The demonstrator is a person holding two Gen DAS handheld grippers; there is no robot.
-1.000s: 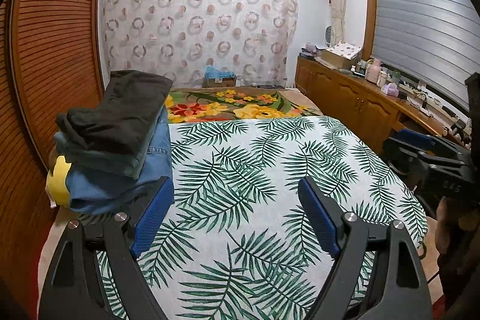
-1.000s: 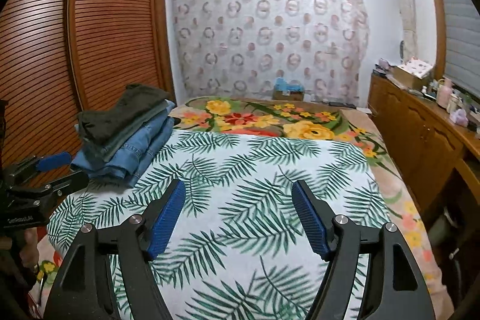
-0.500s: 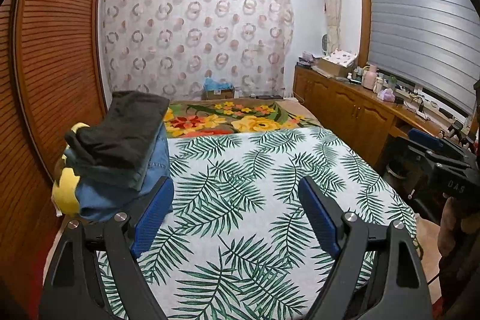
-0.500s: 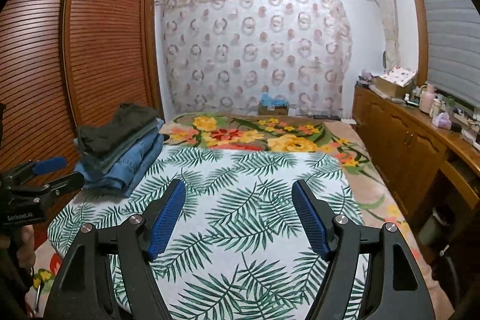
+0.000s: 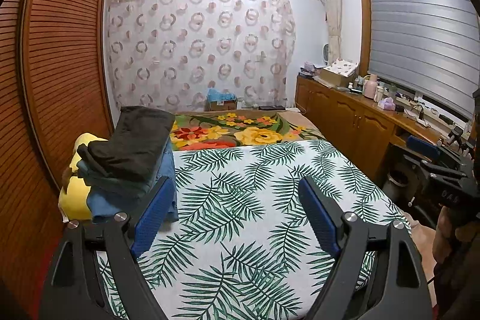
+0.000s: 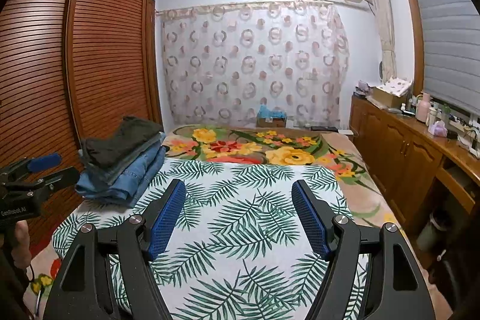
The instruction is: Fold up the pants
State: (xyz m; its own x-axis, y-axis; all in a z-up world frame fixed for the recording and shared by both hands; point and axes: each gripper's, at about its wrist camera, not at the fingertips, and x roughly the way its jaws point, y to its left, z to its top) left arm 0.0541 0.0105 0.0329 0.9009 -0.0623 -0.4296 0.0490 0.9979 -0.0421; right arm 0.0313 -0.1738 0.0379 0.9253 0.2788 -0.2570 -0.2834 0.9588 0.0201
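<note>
Plainly, we hold both grippers over the foot of the bed, and neither carries anything. Our left gripper [image 5: 237,200] has its jaws spread wide with only the palm-leaf sheet [image 5: 255,200] between them; our right gripper [image 6: 238,200] is likewise agape over the same cloth. The folded pants [image 5: 132,146] sit in a stack at the bed's left edge, a dark pair on top, denim below. How many pairs lie in it we cannot count, since the layers hide one another. Something yellow [image 5: 75,197] pokes out beneath the stack, but its shape is covered. Our left finger [image 5: 153,215] overlaps the stack's near corner. Each gripper's handle runs off the bottom of its view.
</note>
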